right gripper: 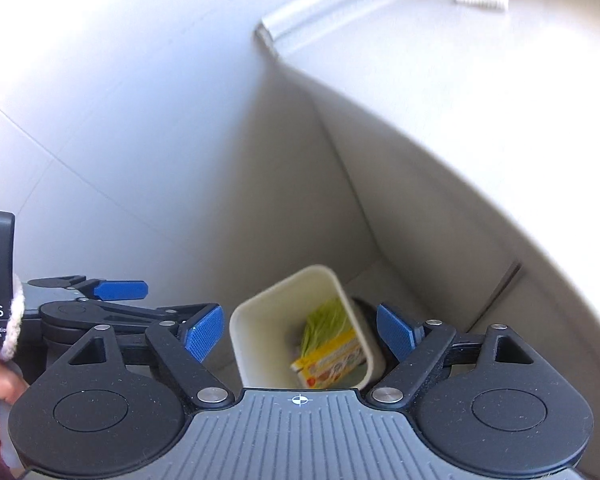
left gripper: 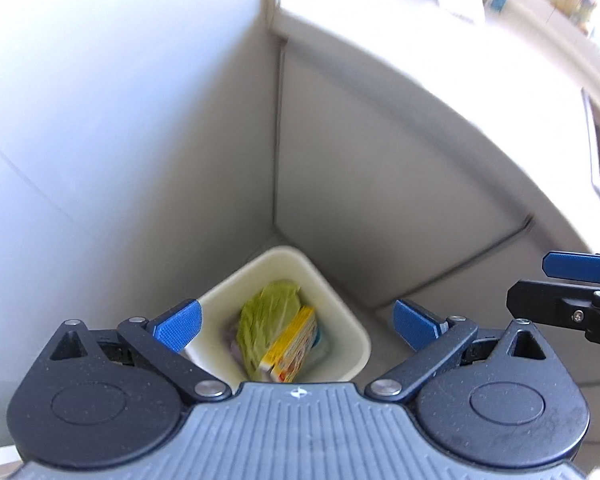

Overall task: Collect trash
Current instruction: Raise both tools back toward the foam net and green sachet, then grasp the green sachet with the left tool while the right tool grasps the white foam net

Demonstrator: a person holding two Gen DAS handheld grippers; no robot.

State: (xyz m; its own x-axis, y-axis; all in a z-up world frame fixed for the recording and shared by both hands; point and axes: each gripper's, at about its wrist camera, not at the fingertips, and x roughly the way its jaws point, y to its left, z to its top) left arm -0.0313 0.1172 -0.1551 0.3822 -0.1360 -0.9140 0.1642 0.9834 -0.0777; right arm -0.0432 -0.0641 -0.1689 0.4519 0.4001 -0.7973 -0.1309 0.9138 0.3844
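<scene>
Gaping wide, empty: left claw (left gripper: 296,322); right claw (right gripper: 300,334).

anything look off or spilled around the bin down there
Nothing stands out. The cream trash bin sits upright in the corner by the cabinet, with a green leaf and a yellow carton inside it; nothing visible has spilled onto the floor. Both the left gripper and right gripper are open and empty above it.

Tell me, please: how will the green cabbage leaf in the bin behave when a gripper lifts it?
The cabbage leaf looks thin and crinkled, so it will probably flop and weigh little. It lies against the yellow carton, so lifting it may shift that.
</scene>
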